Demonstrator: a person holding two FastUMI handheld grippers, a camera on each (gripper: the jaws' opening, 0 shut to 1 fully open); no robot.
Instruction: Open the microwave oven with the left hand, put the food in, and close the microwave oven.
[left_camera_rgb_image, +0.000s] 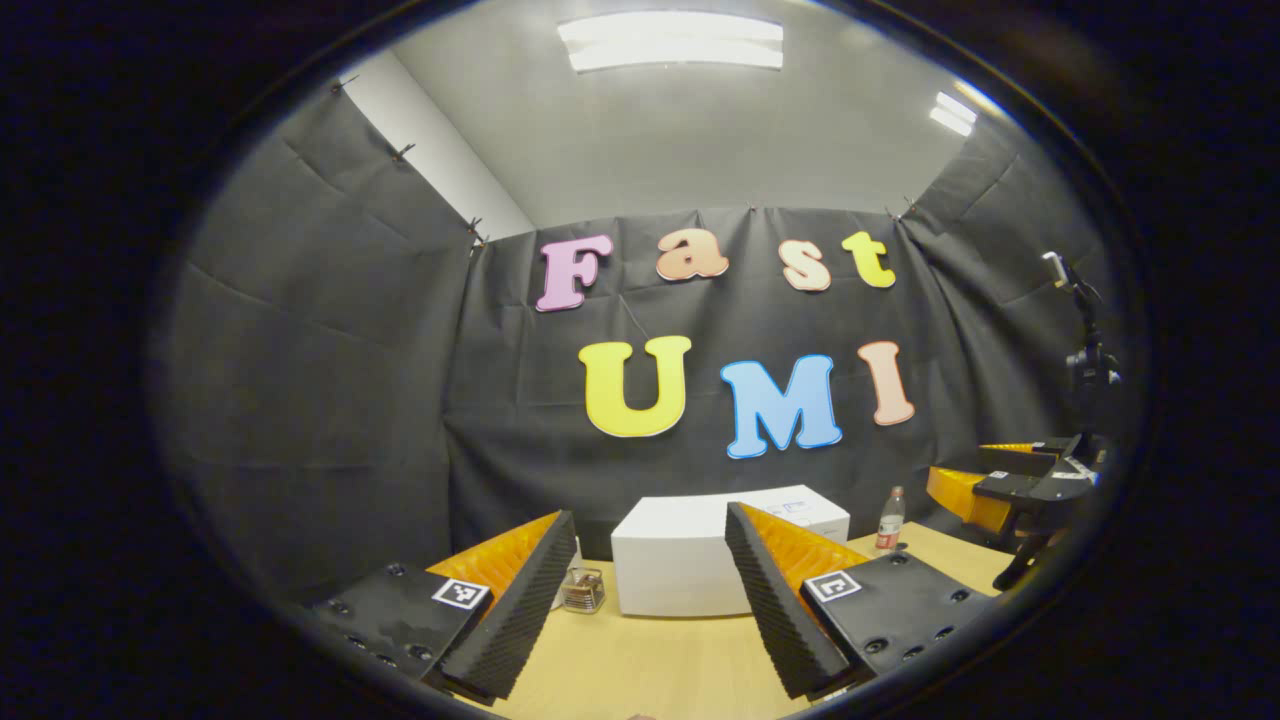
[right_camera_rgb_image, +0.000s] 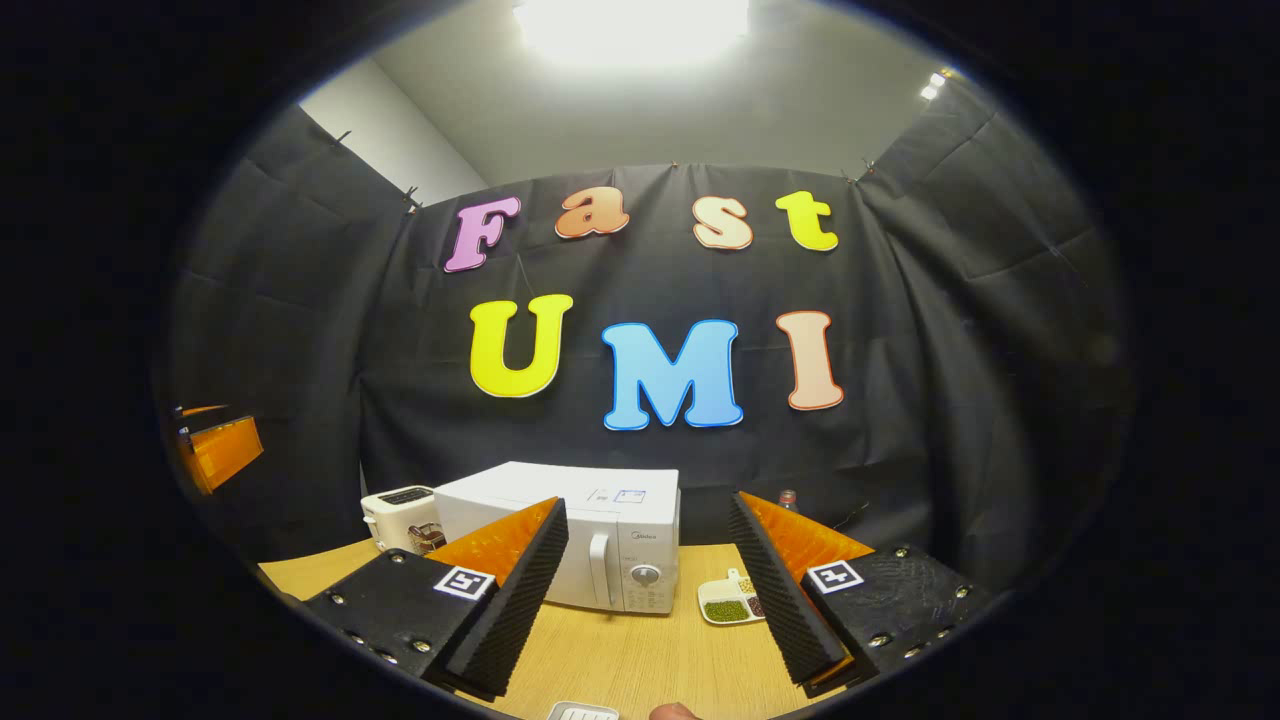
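Observation:
The white microwave (right_camera_rgb_image: 590, 545) stands on the wooden table (right_camera_rgb_image: 640, 660) with its door shut, its handle (right_camera_rgb_image: 600, 570) and dial facing me. A small white dish of green food (right_camera_rgb_image: 730, 605) lies on the table just right of it. My right gripper (right_camera_rgb_image: 650, 600) is open and holds nothing, short of the microwave. In the left gripper view the microwave (left_camera_rgb_image: 680, 560) shows a plain white side. My left gripper (left_camera_rgb_image: 650, 610) is open with nothing between its fingers. The right gripper (left_camera_rgb_image: 1010, 480) hangs at the far right, and the left gripper (right_camera_rgb_image: 215, 445) sits at the left edge.
A white toaster (right_camera_rgb_image: 400, 518) stands left of the microwave. A small glass jar (left_camera_rgb_image: 583, 590) sits by the microwave's left corner and a plastic bottle (left_camera_rgb_image: 890, 520) to its right. A white object (right_camera_rgb_image: 582, 712) lies at the table's near edge. Black cloth walls surround the table.

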